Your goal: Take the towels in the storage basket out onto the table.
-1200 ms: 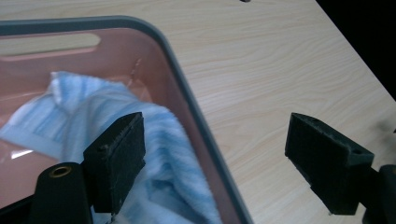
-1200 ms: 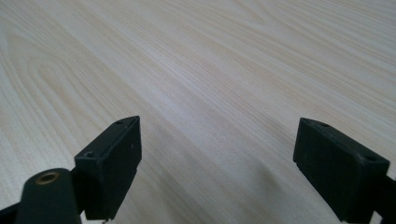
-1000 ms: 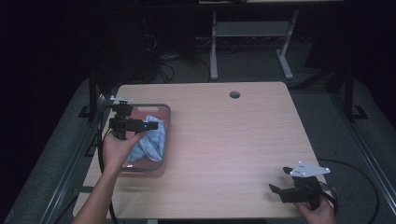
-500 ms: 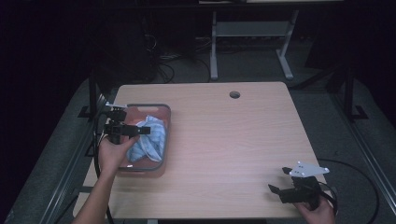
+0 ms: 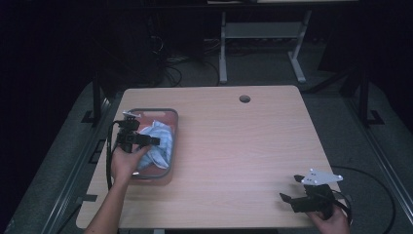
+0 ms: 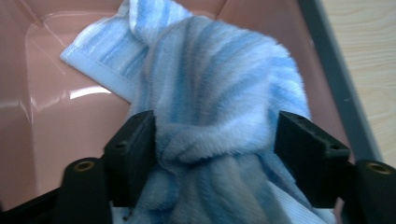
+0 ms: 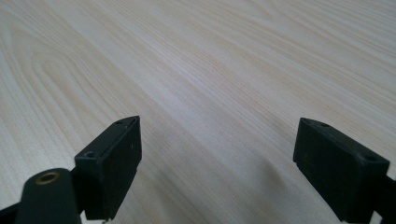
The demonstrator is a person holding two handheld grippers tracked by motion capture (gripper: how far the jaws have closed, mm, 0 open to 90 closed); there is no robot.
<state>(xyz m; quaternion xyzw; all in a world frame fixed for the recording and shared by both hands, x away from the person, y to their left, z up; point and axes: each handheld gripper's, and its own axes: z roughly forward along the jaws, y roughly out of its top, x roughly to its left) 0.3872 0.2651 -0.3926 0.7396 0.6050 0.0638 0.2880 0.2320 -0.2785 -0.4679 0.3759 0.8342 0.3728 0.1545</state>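
A blue-and-white striped towel (image 5: 159, 136) lies crumpled in a pink bin with a grey rim (image 5: 174, 127) at the table's left side. My left gripper (image 5: 153, 142) reaches down into the bin. In the left gripper view a bunched fold of the towel (image 6: 215, 93) fills the gap of the left gripper (image 6: 215, 149), and both pads touch it. Its jaws have just been closing with the towel between them. The bin's pink floor (image 6: 70, 121) shows on the left. My right gripper (image 5: 290, 190) rests open near the table's front right corner. In the right gripper view, the right gripper (image 7: 217, 158) has bare wood between its jaws.
The wooden table (image 5: 243, 146) has a round cable hole (image 5: 244, 99) near its far edge. Dark floor, cables and a white desk frame (image 5: 263, 34) lie beyond the table. A cable trails from the right gripper off the table's right edge.
My left gripper has sunk into the bin onto the towel, and its jaws have narrowed around a fold. The right gripper has stayed where it was.
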